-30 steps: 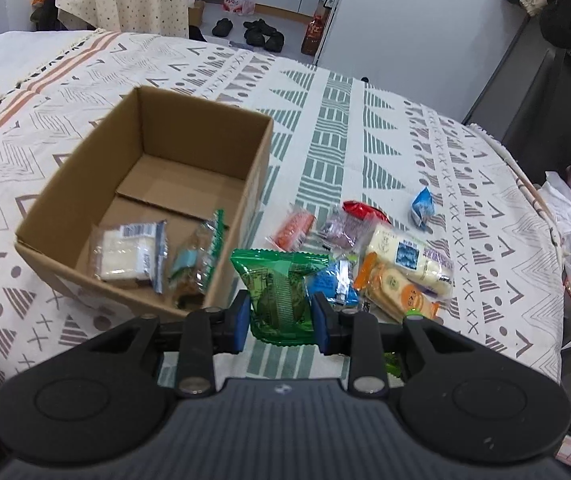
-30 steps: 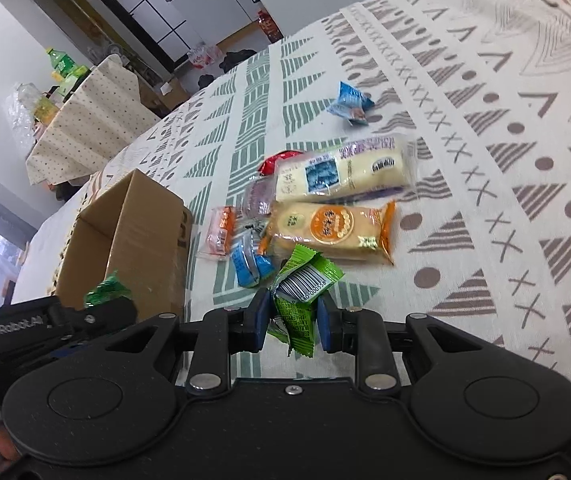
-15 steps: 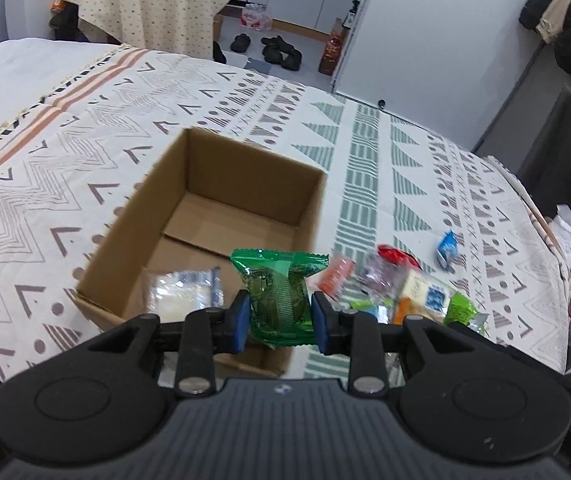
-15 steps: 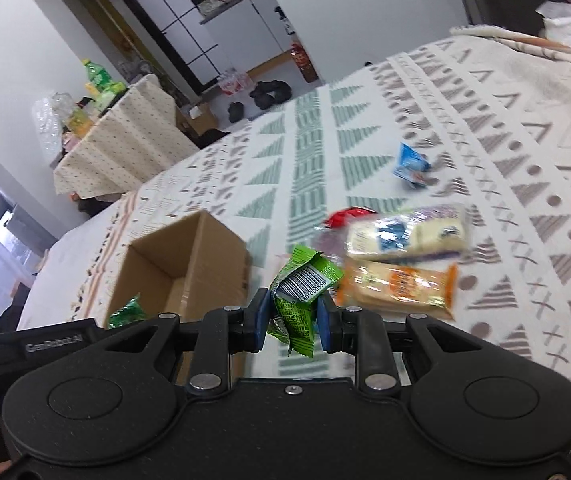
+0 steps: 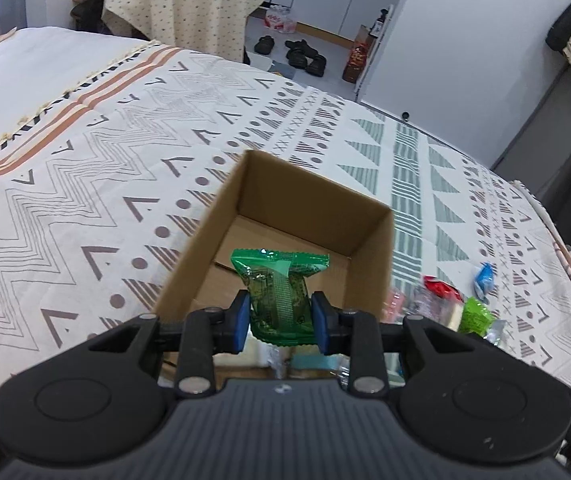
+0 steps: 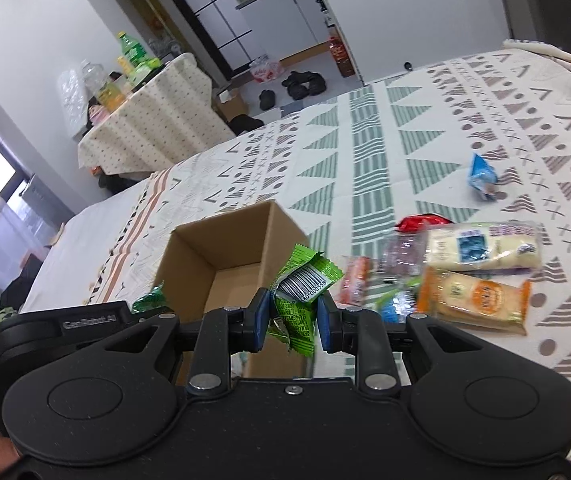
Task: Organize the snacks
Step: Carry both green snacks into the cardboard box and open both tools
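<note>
Starting at the left, my left hand-held gripper [image 5: 280,326] is clenched on a dark green snack packet [image 5: 279,294], its blue pads pressing both sides. A second ago that packet hung over the patterned bedspread [image 5: 85,200] just beside the loose snacks; now it hangs over the open cardboard box [image 5: 369,248], with the box floor showing behind it, so I judge this one ready to be let go. The box sits on the bed, open side up, and its near end, under the gripper, is hidden from me. Moving right, my right hand-held gripper [image 6: 290,326] is clamped on a crumpled light green wrapper [image 6: 305,284] with a barcode on it. It has lifted away from the pile and swung toward the box, and the wrapper now sits in front of the box's right wall [image 6: 281,236] in that view, not yet clearly over the opening. In that same view the left gripper's body shows at the lower left with a corner of its green packet. Further right, still on the bedspread, lie an orange packet [image 6: 473,296], a long pale packet [image 6: 481,248] above it, a red one [image 6: 417,222] and a small blue one [image 6: 483,176] set well apart. So two go in next; several remain to collect.
</note>
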The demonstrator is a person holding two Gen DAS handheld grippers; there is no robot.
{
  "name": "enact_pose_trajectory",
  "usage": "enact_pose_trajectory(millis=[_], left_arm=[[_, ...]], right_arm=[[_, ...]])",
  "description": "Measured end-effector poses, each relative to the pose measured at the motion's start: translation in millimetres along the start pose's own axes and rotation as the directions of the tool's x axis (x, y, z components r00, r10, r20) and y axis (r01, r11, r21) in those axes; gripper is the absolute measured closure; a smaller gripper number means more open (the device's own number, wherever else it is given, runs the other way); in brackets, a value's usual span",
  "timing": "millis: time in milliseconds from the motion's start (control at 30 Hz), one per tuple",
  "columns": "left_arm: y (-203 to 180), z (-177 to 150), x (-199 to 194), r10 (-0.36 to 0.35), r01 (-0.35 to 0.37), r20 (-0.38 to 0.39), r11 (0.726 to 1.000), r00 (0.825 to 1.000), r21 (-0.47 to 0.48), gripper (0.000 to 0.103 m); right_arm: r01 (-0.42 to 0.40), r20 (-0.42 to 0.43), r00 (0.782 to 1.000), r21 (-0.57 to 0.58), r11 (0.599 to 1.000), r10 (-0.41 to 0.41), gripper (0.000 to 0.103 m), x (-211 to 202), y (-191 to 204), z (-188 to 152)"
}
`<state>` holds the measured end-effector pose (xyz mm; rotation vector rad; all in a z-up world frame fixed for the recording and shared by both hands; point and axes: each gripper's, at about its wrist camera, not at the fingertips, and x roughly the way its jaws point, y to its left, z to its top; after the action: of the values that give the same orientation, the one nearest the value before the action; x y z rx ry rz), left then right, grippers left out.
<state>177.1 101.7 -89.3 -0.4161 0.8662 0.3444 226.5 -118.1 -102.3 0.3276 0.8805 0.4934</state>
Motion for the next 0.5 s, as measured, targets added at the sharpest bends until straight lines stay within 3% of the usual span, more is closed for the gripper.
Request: enact_pose_trajectory(millis=[333, 500], left_arm=[[20.6, 0.7, 14.9, -0.012, 0.012, 0.001, 0.998, 1.000, -0.061, 0.071], [31.8, 3.1, 17.7, 0.000, 0.000, -0.003, 0.993, 1.000, -0.116, 0.064]], right_arm=[[-0.002, -0.019, 1.000, -0.032, 0.999, 0.001, 0.078, 21.2, 29.5, 1.3], [-0.007, -0.026, 1.000, -0.034, 0.999, 0.006, 0.078, 30.2, 42.1, 5.2]])
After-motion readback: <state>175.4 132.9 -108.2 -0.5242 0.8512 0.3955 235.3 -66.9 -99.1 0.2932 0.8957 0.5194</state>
